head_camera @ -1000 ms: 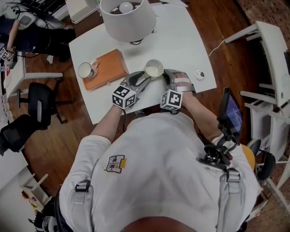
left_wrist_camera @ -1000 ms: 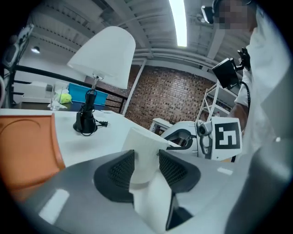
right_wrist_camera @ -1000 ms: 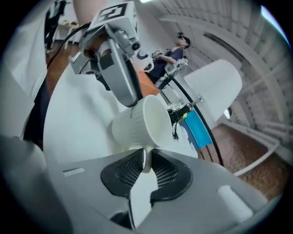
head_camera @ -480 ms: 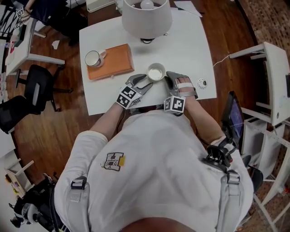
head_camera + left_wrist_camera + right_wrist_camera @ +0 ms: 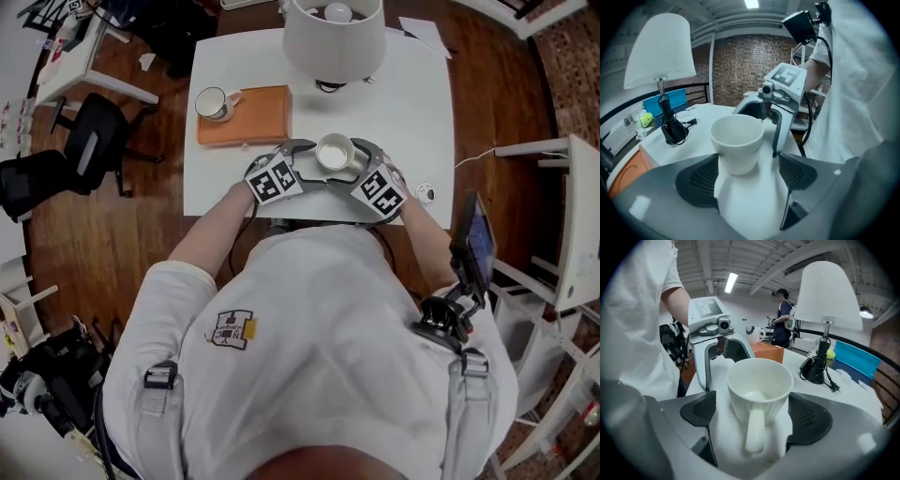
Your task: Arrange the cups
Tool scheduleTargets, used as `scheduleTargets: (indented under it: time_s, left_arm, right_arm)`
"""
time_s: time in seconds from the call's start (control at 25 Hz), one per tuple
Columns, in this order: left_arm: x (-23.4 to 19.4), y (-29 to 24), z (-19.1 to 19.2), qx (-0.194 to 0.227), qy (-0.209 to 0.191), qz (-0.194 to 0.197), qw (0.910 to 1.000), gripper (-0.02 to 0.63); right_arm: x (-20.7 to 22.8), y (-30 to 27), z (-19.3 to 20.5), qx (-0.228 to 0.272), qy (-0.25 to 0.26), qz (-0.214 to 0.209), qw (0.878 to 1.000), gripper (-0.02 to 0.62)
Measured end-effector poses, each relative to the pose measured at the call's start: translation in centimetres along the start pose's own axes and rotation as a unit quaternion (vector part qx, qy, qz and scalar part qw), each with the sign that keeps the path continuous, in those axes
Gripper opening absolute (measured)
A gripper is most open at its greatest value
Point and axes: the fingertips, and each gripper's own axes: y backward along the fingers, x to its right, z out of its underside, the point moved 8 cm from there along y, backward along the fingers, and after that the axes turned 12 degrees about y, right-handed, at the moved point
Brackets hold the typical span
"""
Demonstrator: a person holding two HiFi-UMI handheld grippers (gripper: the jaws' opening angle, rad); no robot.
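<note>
A white ribbed cup (image 5: 335, 152) stands upright on the white table (image 5: 412, 103) near its front edge. My left gripper (image 5: 314, 159) and right gripper (image 5: 361, 161) face each other across it. Both have just been opening their jaws, and the cup stands between each pair. In the left gripper view the cup (image 5: 737, 143) sits inside the open left gripper (image 5: 747, 161), nearer one pad. The right gripper view has the cup (image 5: 759, 390) with its handle toward the camera, inside the open right gripper (image 5: 750, 404). A second cup (image 5: 215, 103) rests on an orange board (image 5: 253, 117).
A white-shaded lamp (image 5: 333, 37) stands at the table's far side, its black base and cord (image 5: 672, 131) behind the cup. A small round object (image 5: 426, 192) lies at the right front corner. Office chairs (image 5: 89, 155) stand to the left, white furniture (image 5: 572, 216) to the right.
Both grippers have swung from side by side to facing each other across the cup, and their jaws have spread wide. The cup still stands on the table.
</note>
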Motion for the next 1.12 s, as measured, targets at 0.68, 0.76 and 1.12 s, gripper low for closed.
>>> scheduleTargets:
  time_s: [0.68,0.76,1.12]
  left_arm:
    - [0.3,6.9,-2.4,0.045,0.044,-0.065,0.9959,0.405]
    - [-0.7,9.3,-2.9,0.061,0.045,-0.085,0.9935,0.405]
    - [-6.1,14.7,-2.1,0.096,0.103,-0.152,0.9782,0.405]
  right_arm:
    - [1.6,0.7,-8.0,0.041,0.086,0.015,0.995,0.402]
    - [2.3,0.3,-10.5,0.059,0.094,0.015,0.994,0.402]
    - [5.6,-5.1,-16.7,0.081,0.121,-0.015,0.989,0.4]
